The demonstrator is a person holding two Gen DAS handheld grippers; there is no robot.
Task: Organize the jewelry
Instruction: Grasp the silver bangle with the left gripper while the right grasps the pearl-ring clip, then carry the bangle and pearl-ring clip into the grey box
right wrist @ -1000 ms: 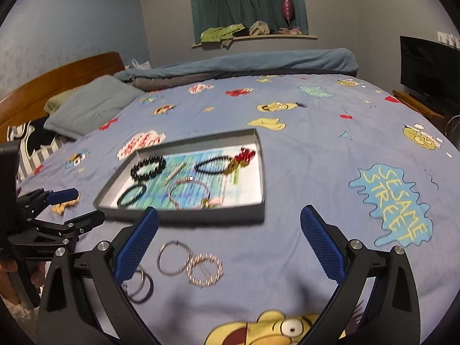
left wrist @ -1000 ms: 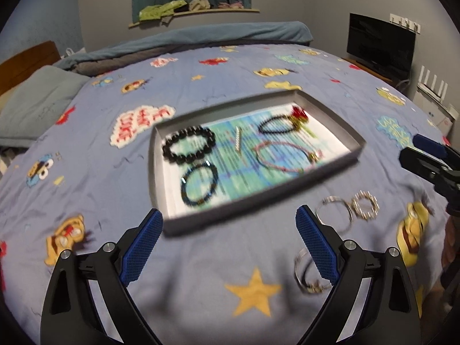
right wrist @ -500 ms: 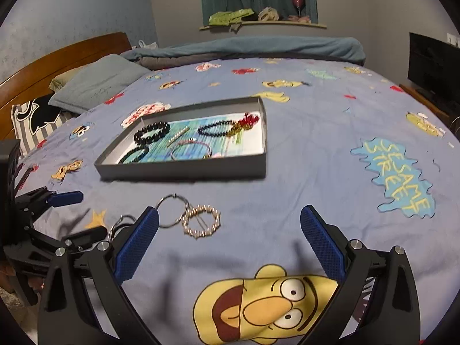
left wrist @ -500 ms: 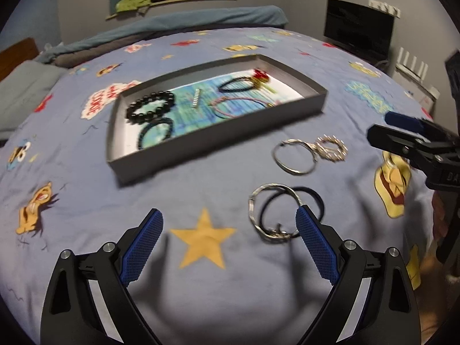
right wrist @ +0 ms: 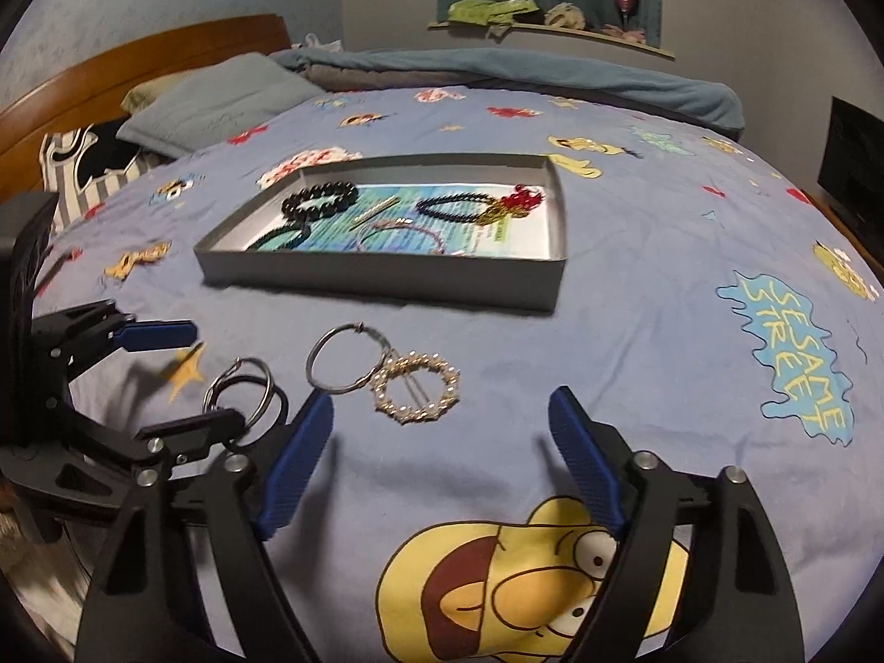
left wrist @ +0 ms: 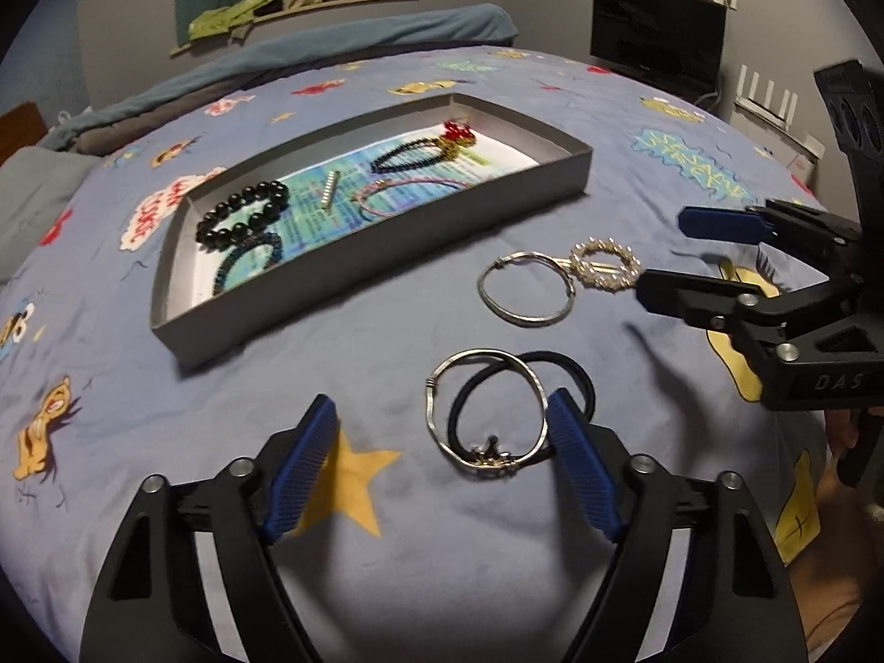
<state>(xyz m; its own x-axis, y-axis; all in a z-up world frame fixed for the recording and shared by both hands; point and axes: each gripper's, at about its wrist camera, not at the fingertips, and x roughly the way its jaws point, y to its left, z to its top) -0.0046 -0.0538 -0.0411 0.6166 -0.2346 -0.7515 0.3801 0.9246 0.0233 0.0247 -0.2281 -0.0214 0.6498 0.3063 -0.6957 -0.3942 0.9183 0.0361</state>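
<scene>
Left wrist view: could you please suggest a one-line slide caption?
Open left hand-held gripper over a silver bangle and black hair tie on the bedspread, near the grey tray.

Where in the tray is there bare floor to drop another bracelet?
Best patch: the right end of the tray, white floor past the red charm bracelet. The left half is crowded: black bead bracelet, teal bracelet, silver bar and pink bangle lie close together. Both grippers, left gripper and right gripper, are open.
</scene>
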